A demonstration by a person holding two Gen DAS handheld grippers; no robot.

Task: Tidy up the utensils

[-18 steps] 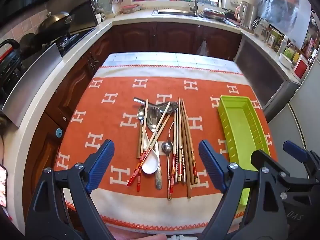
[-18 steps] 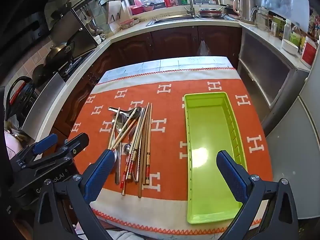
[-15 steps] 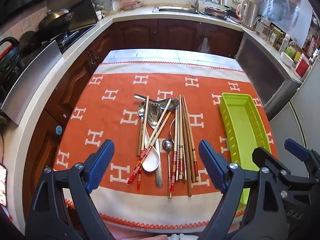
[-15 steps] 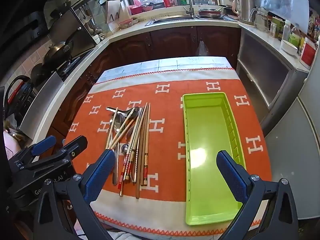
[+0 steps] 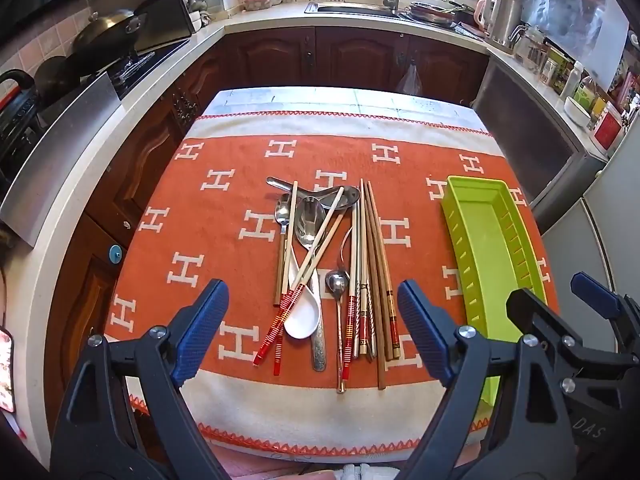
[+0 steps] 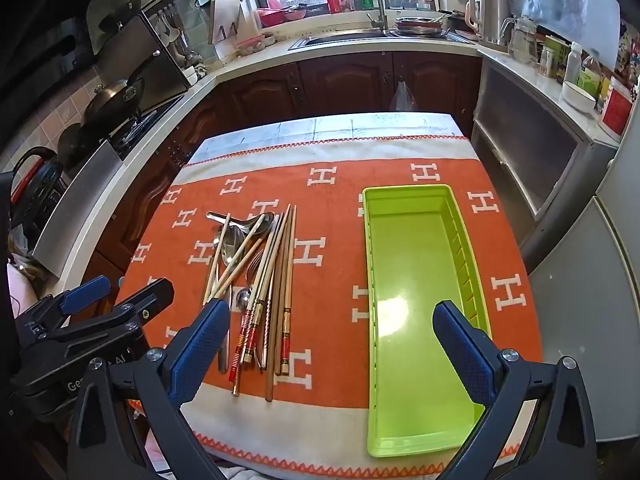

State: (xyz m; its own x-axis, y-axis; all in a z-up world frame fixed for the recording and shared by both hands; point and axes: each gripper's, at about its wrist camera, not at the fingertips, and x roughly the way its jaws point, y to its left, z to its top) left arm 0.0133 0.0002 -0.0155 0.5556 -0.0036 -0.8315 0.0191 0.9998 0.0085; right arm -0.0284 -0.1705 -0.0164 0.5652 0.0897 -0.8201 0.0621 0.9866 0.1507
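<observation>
A pile of utensils lies mid-table on the orange cloth: wooden and red-ended chopsticks, metal spoons and a white ceramic spoon. The same utensil pile shows in the right wrist view. An empty lime-green tray sits to the right of the pile, lengthwise; the right wrist view looks straight down on the tray. My left gripper hovers open above the near end of the pile, touching nothing. My right gripper is open over the cloth between pile and tray.
The orange cloth with white H marks covers the table. Dark wood cabinets, a stove with pans at left, a sink at the back and a cluttered counter at right ring the table.
Both views have shifted only slightly; the utensils and tray lie where they were, and both grippers have stayed open.
</observation>
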